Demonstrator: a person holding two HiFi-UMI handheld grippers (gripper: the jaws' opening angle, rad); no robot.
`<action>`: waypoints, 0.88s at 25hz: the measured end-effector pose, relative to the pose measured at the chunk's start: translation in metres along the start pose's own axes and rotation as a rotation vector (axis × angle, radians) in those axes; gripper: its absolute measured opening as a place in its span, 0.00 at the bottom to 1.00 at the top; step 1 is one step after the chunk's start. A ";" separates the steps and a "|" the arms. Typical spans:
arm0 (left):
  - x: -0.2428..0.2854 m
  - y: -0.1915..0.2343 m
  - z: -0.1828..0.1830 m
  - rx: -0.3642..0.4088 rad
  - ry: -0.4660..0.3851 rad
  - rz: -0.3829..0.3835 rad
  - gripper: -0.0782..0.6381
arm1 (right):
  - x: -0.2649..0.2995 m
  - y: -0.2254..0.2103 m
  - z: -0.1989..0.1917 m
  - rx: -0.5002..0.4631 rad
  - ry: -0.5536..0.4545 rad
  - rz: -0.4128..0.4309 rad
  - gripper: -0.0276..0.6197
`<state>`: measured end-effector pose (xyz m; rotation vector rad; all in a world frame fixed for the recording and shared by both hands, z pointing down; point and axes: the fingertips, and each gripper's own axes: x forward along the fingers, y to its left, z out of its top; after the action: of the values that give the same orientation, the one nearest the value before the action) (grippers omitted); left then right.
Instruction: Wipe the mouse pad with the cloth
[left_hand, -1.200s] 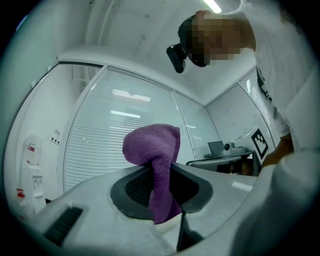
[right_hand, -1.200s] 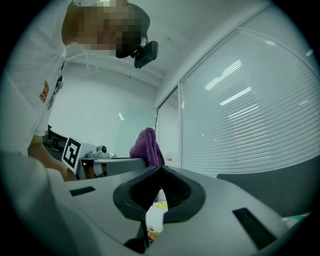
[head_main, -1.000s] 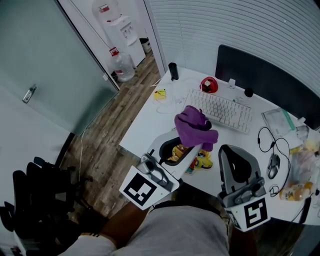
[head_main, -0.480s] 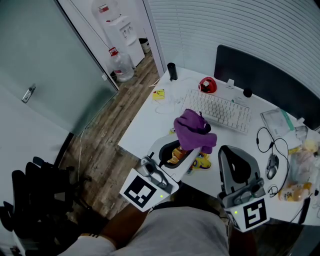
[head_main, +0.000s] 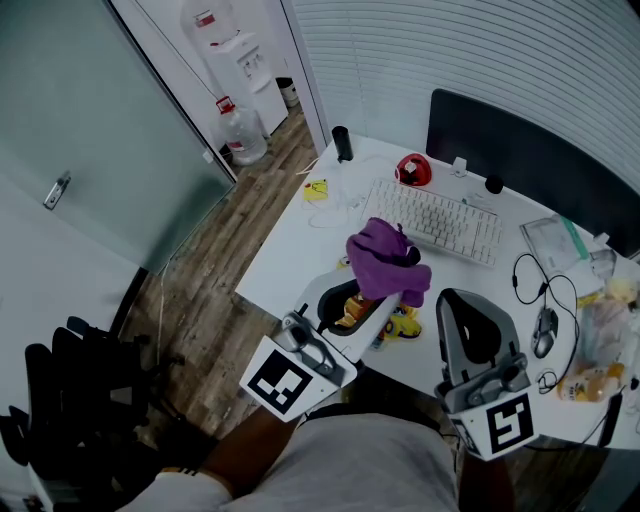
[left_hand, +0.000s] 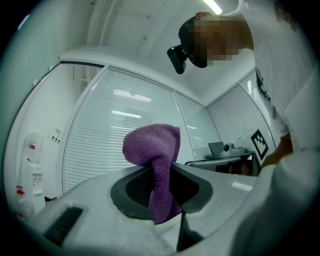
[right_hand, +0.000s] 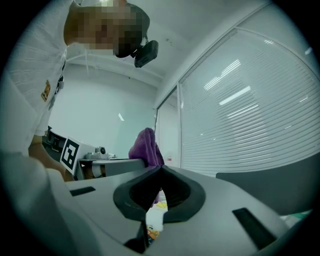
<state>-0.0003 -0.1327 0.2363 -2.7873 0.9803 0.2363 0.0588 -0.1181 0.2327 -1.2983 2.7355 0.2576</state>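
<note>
While both grippers hang over the near edge of the white desk (head_main: 290, 250), the left gripper (head_main: 386, 298) has its jaws clamped on a purple cloth (head_main: 385, 262), which bunches up above them. The right gripper (head_main: 458, 300) is empty, its jaws pressed together. A yellow-printed mouse pad (head_main: 406, 322) lies on the desk beneath the cloth.

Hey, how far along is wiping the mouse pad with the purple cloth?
Done: the purple cloth is off the desk, clamped in the left gripper. In hand: it is held up in the air near the colourful mouse pad, not touching it; the right gripper is shut and empty. Left: lowering the cloth and wiping the pad; no wiping shows yet.
</note>
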 end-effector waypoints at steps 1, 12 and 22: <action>0.000 0.000 0.000 0.000 0.001 0.000 0.23 | 0.000 -0.001 -0.001 0.001 0.003 -0.002 0.06; 0.002 0.003 -0.004 0.000 0.004 0.001 0.23 | 0.005 -0.003 -0.003 0.006 -0.012 -0.004 0.06; 0.006 0.008 -0.005 0.001 0.005 0.001 0.23 | 0.010 -0.007 -0.008 0.012 0.007 -0.009 0.06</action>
<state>-0.0006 -0.1436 0.2394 -2.7879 0.9832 0.2288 0.0577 -0.1314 0.2382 -1.3111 2.7319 0.2351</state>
